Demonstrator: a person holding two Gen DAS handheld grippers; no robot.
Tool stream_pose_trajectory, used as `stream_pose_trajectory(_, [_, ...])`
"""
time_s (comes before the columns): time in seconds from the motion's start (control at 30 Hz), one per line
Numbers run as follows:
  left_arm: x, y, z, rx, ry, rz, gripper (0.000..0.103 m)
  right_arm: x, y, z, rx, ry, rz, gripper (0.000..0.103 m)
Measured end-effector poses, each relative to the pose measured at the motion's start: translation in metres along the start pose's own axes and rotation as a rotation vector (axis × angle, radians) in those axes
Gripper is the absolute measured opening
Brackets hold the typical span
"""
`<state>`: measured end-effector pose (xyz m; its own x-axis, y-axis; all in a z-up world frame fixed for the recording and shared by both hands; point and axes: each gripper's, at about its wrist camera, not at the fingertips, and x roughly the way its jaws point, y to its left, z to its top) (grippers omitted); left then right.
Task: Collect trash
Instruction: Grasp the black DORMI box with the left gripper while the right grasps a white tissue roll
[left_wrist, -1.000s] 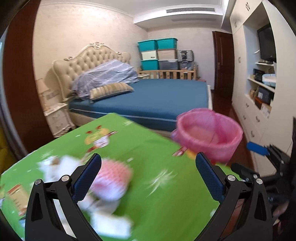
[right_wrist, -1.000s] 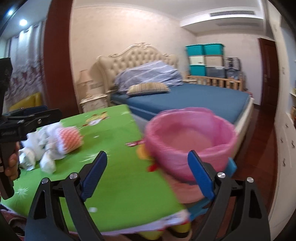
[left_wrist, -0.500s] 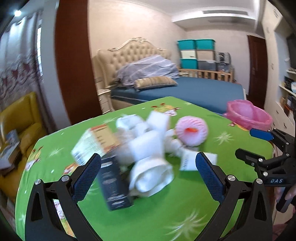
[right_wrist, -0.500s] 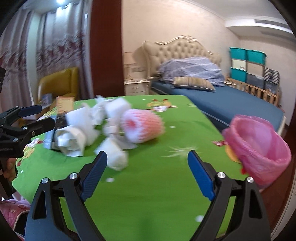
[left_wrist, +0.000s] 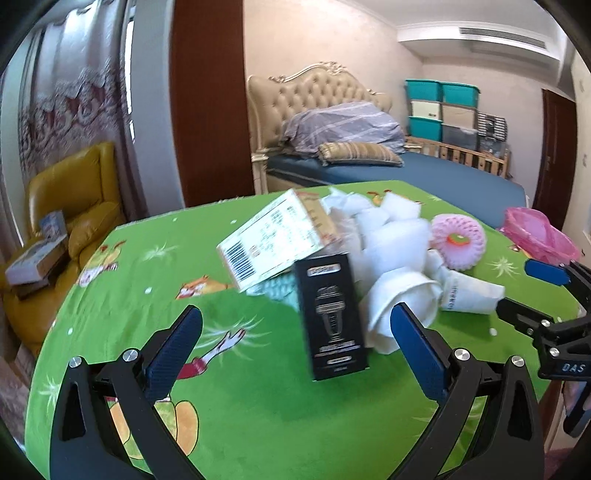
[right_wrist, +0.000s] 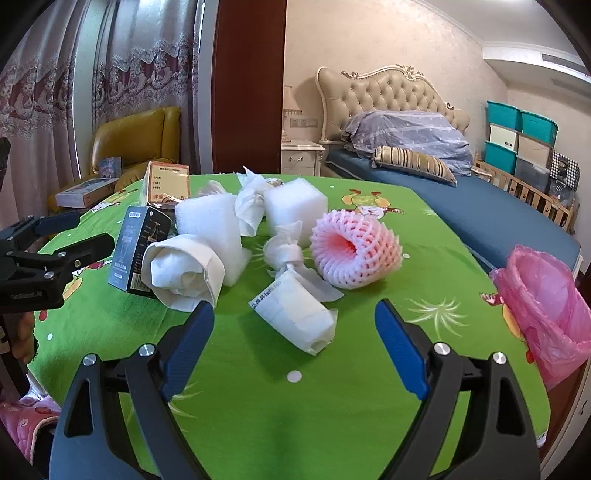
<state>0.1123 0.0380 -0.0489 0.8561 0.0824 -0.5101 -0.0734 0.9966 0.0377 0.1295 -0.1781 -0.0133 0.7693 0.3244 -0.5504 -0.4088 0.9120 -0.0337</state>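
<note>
I am holding both grippers, left (left_wrist: 295, 345) and right (right_wrist: 293, 343), spread wide and empty, facing the trash pile (right_wrist: 236, 236) heaped mid-table, bin (right_wrist: 543, 306) waiting at the right edge.

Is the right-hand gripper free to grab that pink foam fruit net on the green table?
Probably yes: the right gripper is open, and only a rolled white paper lies nearer; the pink foam net sits uncovered.

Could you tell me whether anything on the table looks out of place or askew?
Yes: the printed carton lies tilted, propped on the black box and the heap of white wrappings. The pink bin bag overhangs the table's edge.
</note>
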Motion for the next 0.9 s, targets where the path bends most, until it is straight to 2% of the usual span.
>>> stream_pose_trajectory(0.27, [0.007,0.014,-0.006,-0.047,0.026,0.019,0.096,0.005,0.000,-0.003,0.012,0.001,0.016,0.086])
stream_pose_trajectory(0.47, [0.016,0.007,0.001,-0.083,0.056,-0.017,0.096,0.010,-0.001,-0.010,0.021,0.009,0.042,0.086])
stream_pose_trajectory(0.57, [0.022,-0.003,0.008,-0.048,0.043,0.009,0.095,0.010,-0.002,-0.011,0.025,0.008,0.052,0.086])
stream_pose_trajectory(0.6, [0.025,-0.005,0.010,-0.039,0.046,0.016,0.093,0.009,-0.001,-0.011,0.025,0.007,0.054,0.086])
stream_pose_trajectory(0.67, [0.036,-0.008,0.011,-0.035,0.070,0.008,0.082,0.009,0.000,-0.010,0.018,0.006,0.058,0.086])
stream_pose_trajectory(0.77, [0.050,-0.004,0.010,-0.057,0.123,-0.041,0.056,0.008,0.004,-0.008,0.001,0.005,0.064,0.086])
stream_pose_trajectory(0.8, [0.048,-0.002,0.010,-0.066,0.120,-0.059,0.045,0.008,0.005,-0.008,-0.003,0.004,0.065,0.086])
stream_pose_trajectory(0.9, [0.037,-0.004,0.007,-0.020,0.096,-0.054,0.044,0.010,0.011,-0.006,-0.028,0.006,0.065,0.086])
